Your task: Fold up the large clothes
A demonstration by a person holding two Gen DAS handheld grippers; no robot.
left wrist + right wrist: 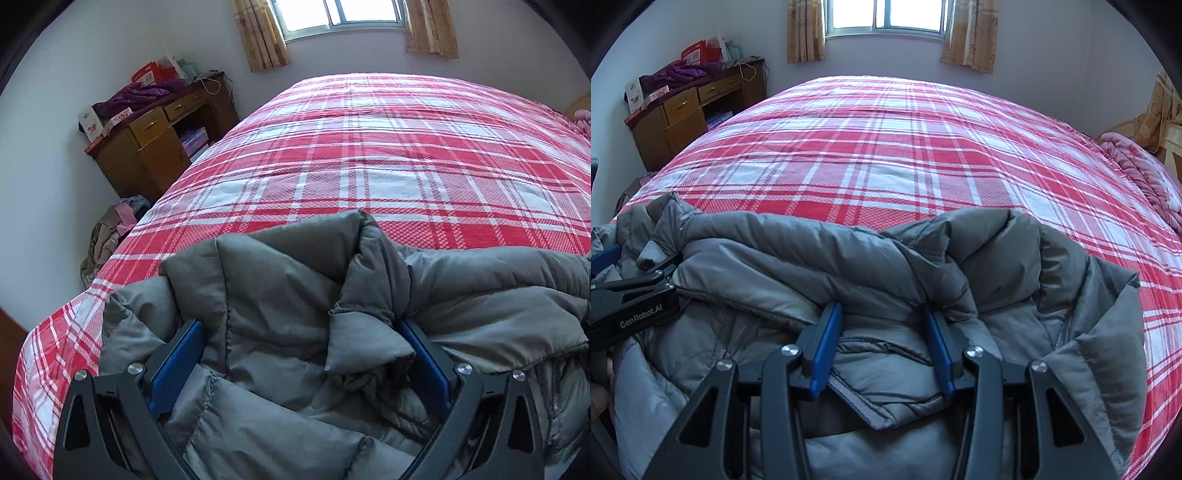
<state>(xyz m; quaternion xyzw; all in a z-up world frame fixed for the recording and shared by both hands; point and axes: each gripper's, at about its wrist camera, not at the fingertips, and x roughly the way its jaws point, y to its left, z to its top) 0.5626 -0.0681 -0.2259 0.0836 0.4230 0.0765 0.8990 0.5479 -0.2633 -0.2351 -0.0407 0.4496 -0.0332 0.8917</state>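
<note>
A grey padded jacket (288, 280) lies bunched on the near part of a bed with a red and white plaid cover (369, 155). My left gripper (299, 343) has its blue pads (173, 365) wide apart, with thick folds of the jacket between them. The jacket also shows in the right wrist view (798, 254). My right gripper (882, 332) has its blue pads (827, 347) closer together, squeezing a fold of the jacket near its hem. The left gripper's body (631, 302) shows at the left edge of the right wrist view.
A wooden desk (155, 147) piled with purple clothes and boxes stands by the far left wall. A heap of clothes (110, 229) lies on the floor beside the bed. A pink blanket (1137, 173) lies at the bed's right edge. A curtained window (886, 18) is in the far wall.
</note>
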